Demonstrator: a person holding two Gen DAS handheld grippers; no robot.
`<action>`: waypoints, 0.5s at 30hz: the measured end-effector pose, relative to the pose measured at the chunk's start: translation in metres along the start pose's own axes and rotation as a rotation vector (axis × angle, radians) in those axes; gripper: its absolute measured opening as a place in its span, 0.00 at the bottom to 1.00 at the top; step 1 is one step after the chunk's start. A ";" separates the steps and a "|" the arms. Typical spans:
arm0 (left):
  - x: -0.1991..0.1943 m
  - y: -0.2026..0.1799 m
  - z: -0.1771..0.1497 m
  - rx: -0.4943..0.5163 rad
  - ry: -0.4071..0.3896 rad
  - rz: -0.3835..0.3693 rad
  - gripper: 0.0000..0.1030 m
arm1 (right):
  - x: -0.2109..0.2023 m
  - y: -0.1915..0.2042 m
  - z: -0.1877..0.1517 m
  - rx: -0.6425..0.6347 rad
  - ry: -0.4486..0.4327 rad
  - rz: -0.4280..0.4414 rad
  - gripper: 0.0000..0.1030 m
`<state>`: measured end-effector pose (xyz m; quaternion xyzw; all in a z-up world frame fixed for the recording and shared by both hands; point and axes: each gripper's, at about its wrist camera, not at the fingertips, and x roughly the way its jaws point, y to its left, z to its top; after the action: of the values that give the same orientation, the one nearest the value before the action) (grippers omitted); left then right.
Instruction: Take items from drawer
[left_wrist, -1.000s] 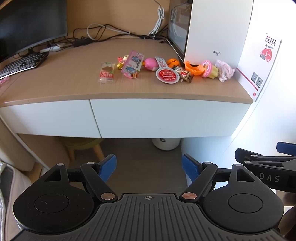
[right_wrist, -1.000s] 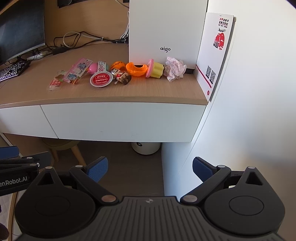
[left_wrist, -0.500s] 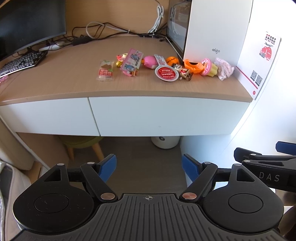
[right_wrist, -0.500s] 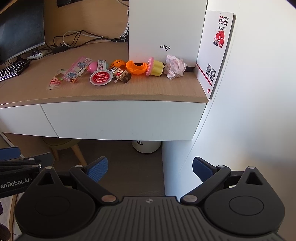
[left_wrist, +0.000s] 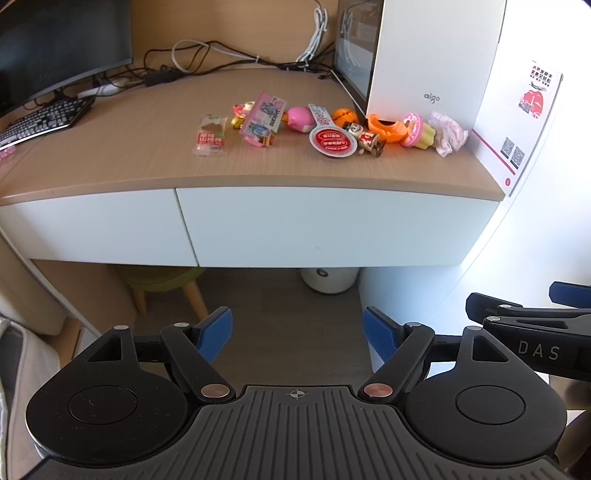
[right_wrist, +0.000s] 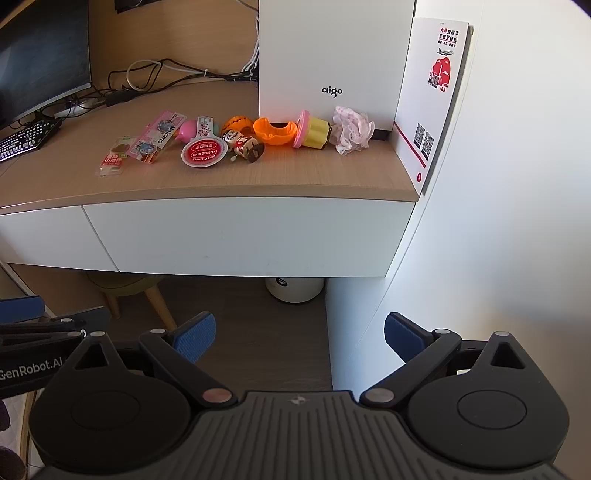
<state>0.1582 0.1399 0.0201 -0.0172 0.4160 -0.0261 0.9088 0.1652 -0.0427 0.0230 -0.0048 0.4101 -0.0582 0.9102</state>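
A wide white drawer (left_wrist: 325, 225) (right_wrist: 240, 236) sits closed under the wooden desktop, with a narrower one (left_wrist: 92, 225) to its left. On the desktop lies a row of small items: a snack packet (left_wrist: 209, 136), a pink card pack (left_wrist: 263, 118), a round red-and-white fan (left_wrist: 332, 138) (right_wrist: 203, 150), a small figurine (right_wrist: 245, 144), an orange bowl-shaped toy (right_wrist: 275, 131), a pink-and-yellow cupcake toy (right_wrist: 312, 131) and a crumpled cloth (right_wrist: 351, 129). My left gripper (left_wrist: 297, 332) and right gripper (right_wrist: 297, 332) hang open and empty, well back from the drawers, above the floor.
A white computer case (right_wrist: 332, 59) and a leaning printed card (right_wrist: 432, 96) stand at the desk's right end by a white wall. A monitor (left_wrist: 55, 44), keyboard (left_wrist: 40, 118) and cables occupy the back left. A stool (left_wrist: 162, 284) and a white bin (left_wrist: 328, 278) stand under the desk.
Both grippers have risen a little and tilted, so the desk sits slightly lower and farther in view. Their fingers stay open and the items have not moved.
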 end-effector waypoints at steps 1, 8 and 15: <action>0.000 0.000 0.000 0.001 0.000 0.000 0.81 | 0.000 0.000 0.000 0.001 0.000 0.000 0.96; 0.002 -0.001 -0.001 -0.002 0.006 -0.003 0.81 | 0.001 -0.002 0.000 0.009 0.007 0.002 0.96; 0.001 -0.001 0.000 -0.002 0.006 -0.003 0.81 | 0.001 -0.002 0.000 0.010 0.008 0.003 0.96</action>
<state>0.1587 0.1387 0.0188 -0.0189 0.4189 -0.0270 0.9074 0.1658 -0.0452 0.0221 0.0005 0.4132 -0.0591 0.9087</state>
